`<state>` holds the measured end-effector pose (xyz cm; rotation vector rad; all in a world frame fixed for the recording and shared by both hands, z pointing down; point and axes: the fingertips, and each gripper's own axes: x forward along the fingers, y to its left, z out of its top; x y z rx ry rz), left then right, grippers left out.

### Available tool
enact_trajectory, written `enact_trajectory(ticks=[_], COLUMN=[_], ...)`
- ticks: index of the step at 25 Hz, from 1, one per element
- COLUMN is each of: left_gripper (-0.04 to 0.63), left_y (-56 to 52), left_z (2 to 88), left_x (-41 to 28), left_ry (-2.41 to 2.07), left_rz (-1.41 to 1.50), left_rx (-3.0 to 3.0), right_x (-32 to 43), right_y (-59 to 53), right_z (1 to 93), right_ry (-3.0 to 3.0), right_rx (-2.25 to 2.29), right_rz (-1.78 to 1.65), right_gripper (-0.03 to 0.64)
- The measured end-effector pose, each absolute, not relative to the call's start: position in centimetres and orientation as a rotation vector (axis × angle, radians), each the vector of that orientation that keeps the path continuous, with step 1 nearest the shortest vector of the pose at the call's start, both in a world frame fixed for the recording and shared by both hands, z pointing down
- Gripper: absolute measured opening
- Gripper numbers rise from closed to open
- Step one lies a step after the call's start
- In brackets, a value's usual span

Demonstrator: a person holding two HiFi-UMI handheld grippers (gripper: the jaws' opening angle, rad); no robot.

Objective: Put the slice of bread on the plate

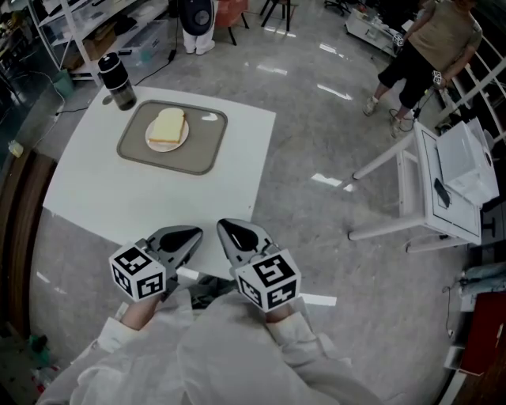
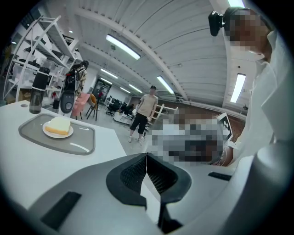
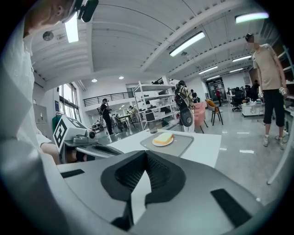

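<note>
A pale slice of bread (image 1: 168, 125) lies on a small white plate (image 1: 160, 144) inside a grey tray (image 1: 202, 150) at the far side of the white table (image 1: 118, 194). The left gripper view shows the bread (image 2: 59, 125) at left, the right gripper view shows the bread (image 3: 163, 138) at centre. Both grippers sit close to the person's body at the table's near edge, far from the tray. My left gripper (image 1: 190, 234) is shut with nothing in it. My right gripper (image 1: 224, 228) is likewise shut and empty, its tips meeting (image 3: 146, 156).
A dark tumbler (image 1: 117, 81) stands beside the tray's far left corner. A white cart (image 1: 451, 186) stands on the grey floor to the right. A person (image 1: 431, 47) stands at the back right. Shelving (image 1: 87, 24) lines the back left.
</note>
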<state>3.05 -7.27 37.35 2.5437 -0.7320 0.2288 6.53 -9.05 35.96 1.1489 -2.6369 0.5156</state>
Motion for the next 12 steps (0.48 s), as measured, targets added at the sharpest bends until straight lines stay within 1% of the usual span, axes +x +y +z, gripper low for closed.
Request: enact_trajectory(ticks=[12], left_gripper=[0.011], left_y=[-6.79], left_z=[37.65], left_x=[3.11], left_ry=[-0.712], left_rz=[0.235], left_rx=[2.553], right_x=[6.46], right_y=[-8.59], right_z=[36.44], right_ry=[-2.616], right_rx=[1.152], right_rz=[0.514], right_gripper=[0.015])
